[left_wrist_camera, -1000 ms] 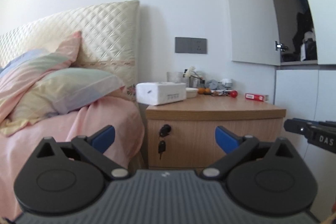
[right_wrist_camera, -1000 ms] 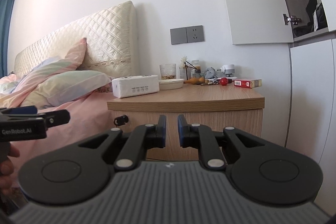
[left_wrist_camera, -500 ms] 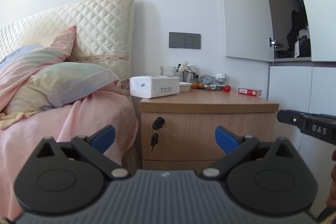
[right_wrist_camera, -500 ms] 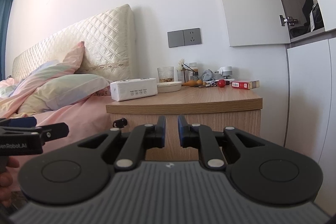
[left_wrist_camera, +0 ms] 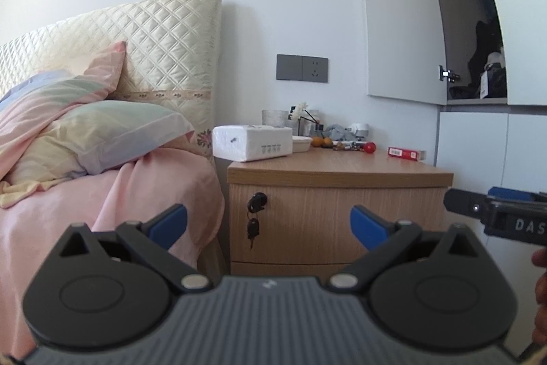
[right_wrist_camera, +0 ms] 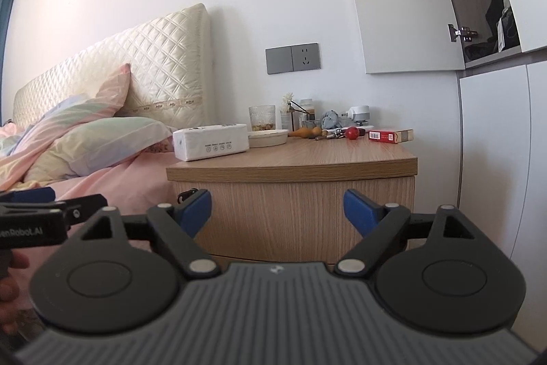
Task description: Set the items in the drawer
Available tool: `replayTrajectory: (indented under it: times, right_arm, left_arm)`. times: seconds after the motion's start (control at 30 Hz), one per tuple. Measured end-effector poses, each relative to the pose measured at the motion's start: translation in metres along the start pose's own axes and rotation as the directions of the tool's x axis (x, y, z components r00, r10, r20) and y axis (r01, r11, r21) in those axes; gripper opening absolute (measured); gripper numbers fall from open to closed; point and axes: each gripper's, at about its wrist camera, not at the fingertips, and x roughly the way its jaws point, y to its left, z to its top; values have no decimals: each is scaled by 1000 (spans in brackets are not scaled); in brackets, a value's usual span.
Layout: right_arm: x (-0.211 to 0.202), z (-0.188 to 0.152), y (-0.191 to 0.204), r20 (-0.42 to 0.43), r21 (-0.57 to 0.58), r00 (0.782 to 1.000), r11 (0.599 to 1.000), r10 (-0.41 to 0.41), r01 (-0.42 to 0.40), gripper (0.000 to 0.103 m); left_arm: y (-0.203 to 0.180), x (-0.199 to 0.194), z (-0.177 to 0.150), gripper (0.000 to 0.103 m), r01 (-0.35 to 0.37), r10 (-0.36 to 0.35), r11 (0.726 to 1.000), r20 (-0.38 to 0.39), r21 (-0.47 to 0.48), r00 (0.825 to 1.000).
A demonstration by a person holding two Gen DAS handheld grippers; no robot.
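A wooden nightstand (left_wrist_camera: pixel 338 173) stands beside the bed, its top drawer (left_wrist_camera: pixel 324 221) shut, with a lock and hanging keys (left_wrist_camera: pixel 253 221). On top lie a white tissue pack (left_wrist_camera: pixel 252 142), a red box (left_wrist_camera: pixel 407 154), a red ball (left_wrist_camera: pixel 369 146), a shallow bowl (right_wrist_camera: pixel 268 138) and a glass (right_wrist_camera: pixel 262 118). My left gripper (left_wrist_camera: pixel 268 223) is open and empty, some way in front of the drawer. My right gripper (right_wrist_camera: pixel 277 211) is open and empty, also facing the drawer front (right_wrist_camera: pixel 294 214).
A bed with pink bedding (left_wrist_camera: pixel 85 211), pillows and a quilted headboard (left_wrist_camera: pixel 164 47) lies left of the nightstand. White wardrobe doors (right_wrist_camera: pixel 502 159) stand to the right. A wall socket (left_wrist_camera: pixel 302 68) is above the nightstand.
My right gripper has opened from shut. Both views have shifted slightly while still facing the nightstand. My left gripper stays open.
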Motion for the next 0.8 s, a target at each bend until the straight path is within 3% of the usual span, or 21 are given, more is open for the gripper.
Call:
replayTrajectory:
  times: [0.8]
  right_arm:
    - [3, 0, -2, -1, -6, 1000, 1000, -15, 15, 86]
  left_arm:
    - [0, 1, 0, 102, -22, 22, 1000, -3, 12, 1000]
